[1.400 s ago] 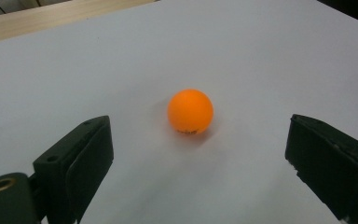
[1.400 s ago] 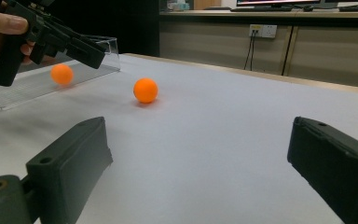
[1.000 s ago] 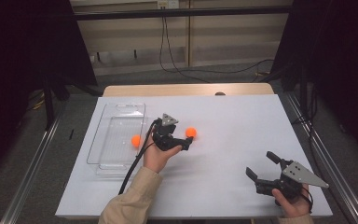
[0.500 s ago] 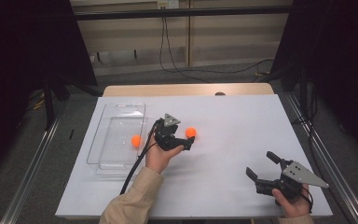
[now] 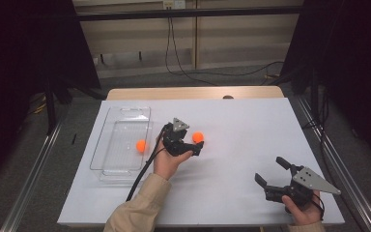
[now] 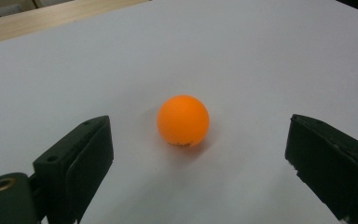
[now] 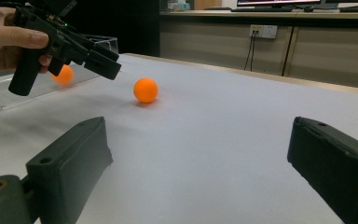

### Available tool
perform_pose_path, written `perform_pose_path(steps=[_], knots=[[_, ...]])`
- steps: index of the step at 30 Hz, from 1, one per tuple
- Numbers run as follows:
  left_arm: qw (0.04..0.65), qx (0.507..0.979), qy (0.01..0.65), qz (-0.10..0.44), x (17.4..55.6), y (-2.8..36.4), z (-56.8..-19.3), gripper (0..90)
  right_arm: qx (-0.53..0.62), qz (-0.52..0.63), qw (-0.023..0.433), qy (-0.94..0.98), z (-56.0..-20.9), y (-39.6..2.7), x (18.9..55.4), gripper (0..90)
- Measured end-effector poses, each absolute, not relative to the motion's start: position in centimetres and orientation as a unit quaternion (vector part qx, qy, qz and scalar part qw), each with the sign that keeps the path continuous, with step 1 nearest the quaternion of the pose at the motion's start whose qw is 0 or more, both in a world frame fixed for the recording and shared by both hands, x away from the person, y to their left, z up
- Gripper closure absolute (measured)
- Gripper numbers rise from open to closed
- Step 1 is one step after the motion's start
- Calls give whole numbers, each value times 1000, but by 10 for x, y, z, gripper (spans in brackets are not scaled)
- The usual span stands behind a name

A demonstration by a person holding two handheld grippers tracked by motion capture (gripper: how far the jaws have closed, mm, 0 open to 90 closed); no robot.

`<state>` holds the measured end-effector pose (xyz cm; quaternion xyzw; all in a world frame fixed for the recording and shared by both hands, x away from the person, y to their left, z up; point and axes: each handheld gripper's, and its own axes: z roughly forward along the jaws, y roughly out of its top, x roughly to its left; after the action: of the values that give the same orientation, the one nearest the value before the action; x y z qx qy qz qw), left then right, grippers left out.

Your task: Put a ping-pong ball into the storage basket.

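Though its small dark print is unreadable, the orange ball lies before the wide-open, empty left claw.

Matt orange plastic ball; clear glossy plastic tray; smooth white tabletop.

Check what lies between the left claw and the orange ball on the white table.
Nothing: bare white tabletop separates the open left claw from the small orange ball, per the left gripper view.
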<state>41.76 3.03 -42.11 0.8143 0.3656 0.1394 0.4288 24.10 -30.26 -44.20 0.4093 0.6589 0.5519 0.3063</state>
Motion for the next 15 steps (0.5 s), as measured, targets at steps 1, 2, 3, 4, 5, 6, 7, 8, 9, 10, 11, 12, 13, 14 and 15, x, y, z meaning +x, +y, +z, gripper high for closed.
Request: perform_pose_path(steps=[1,2,3,4,5,6,7,8,9,10,11,12,13,14,15], knots=[[426,816,364,142,418,30,-421,75,409,552,306,659,-442,-302,241,48],[427,815,365,141,418,30,-422,76,409,552,306,659,-442,-302,241,48],[427,815,365,141,418,30,-422,76,409,552,306,659,-442,-302,241,48],[429,814,365,141,419,29,-422,76,409,552,306,659,-442,-302,241,48],[431,813,365,141,419,29,-423,76,409,552,306,659,-442,-302,241,48],[431,813,365,142,419,28,-423,76,409,552,306,659,-442,-302,241,48],[430,814,363,143,419,28,-423,76,409,552,306,659,-442,-302,241,48],[431,814,364,142,419,27,-424,76,408,552,306,659,-442,-302,241,48],[431,814,364,142,419,27,-424,76,408,552,306,659,-442,-302,241,49],[431,813,365,142,419,27,-424,76,408,552,306,659,-442,-302,241,49],[431,813,364,143,420,26,-424,76,408,552,306,659,-442,-302,241,48],[431,813,364,142,420,26,-425,76,408,552,307,660,-442,-302,241,48],[430,814,364,141,420,26,-425,76,408,552,307,660,-442,-302,241,49],[428,816,362,143,420,25,-425,76,407,552,307,660,-442,-302,241,49],[431,813,365,140,420,24,-425,76,408,552,307,660,-442,-302,241,49]])
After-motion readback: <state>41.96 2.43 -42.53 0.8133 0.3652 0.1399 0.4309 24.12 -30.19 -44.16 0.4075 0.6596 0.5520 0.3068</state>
